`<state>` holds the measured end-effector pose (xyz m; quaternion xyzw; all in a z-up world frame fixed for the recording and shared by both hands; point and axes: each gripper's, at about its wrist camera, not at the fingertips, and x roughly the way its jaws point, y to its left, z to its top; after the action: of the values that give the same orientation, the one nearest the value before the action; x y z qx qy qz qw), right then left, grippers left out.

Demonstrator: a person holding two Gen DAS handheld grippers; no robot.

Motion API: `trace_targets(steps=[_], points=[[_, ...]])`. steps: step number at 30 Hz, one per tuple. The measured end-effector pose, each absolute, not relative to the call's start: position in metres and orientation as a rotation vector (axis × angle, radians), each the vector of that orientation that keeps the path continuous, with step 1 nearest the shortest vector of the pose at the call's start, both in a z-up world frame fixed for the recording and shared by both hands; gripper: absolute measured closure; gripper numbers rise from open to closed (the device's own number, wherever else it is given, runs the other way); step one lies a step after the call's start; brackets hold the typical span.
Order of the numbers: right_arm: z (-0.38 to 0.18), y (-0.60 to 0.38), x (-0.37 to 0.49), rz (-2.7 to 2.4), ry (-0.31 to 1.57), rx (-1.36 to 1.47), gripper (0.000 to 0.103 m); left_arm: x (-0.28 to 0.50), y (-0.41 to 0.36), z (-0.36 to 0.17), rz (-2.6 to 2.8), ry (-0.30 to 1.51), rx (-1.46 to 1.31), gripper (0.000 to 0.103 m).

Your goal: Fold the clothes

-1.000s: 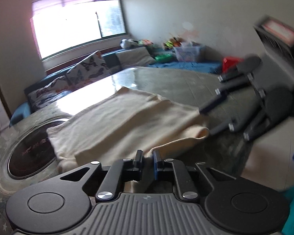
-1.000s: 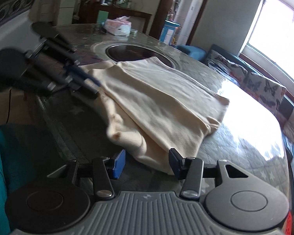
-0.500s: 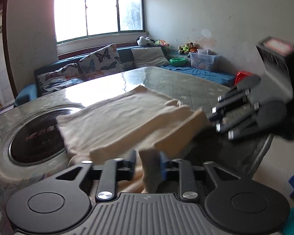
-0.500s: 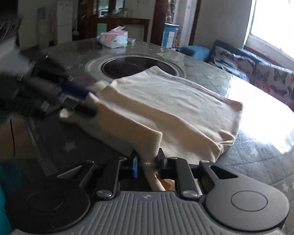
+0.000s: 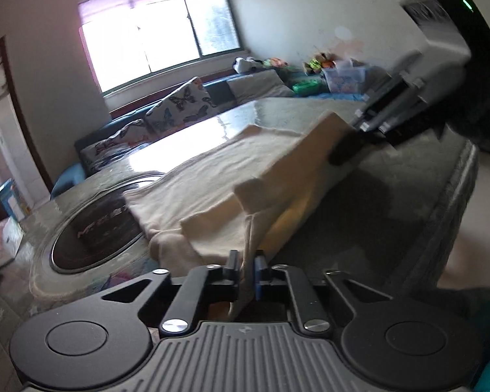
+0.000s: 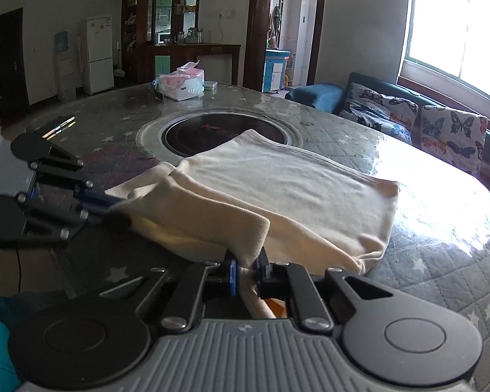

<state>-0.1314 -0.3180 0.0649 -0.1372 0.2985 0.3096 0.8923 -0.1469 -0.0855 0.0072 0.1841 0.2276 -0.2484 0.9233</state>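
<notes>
A cream garment [image 6: 287, 183] lay partly folded across the table [image 6: 441, 261], one corner over the round inset, its near-edge hem lifted and bunched.

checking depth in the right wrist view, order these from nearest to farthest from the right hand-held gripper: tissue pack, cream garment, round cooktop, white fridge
1. cream garment, pinched in the right hand-held gripper
2. round cooktop, mid-table, just beyond the garment
3. tissue pack, on the table's far edge
4. white fridge, against the back wall, left
</notes>
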Motion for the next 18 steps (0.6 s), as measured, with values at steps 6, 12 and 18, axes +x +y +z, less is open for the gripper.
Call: trace_targets(steps=[6, 12, 18], points=[[0.076, -0.317, -0.148, 0.649, 0.582, -0.283, 0.094, -0.160, -0.076, 0.025, -0.519, 0.439, 0.340, 0.098], [0.097, -0.318, -0.182, 0.688, 0.564, -0.283, 0.094, -0.192, -0.064, 0.048, -0.546, 0.427, 0.309, 0.098], [0.113, -0.312, -0.227, 0.746, 0.570, -0.317, 0.094, -0.228, -0.051, 0.062, -0.572, 0.419, 0.292, 0.098]])
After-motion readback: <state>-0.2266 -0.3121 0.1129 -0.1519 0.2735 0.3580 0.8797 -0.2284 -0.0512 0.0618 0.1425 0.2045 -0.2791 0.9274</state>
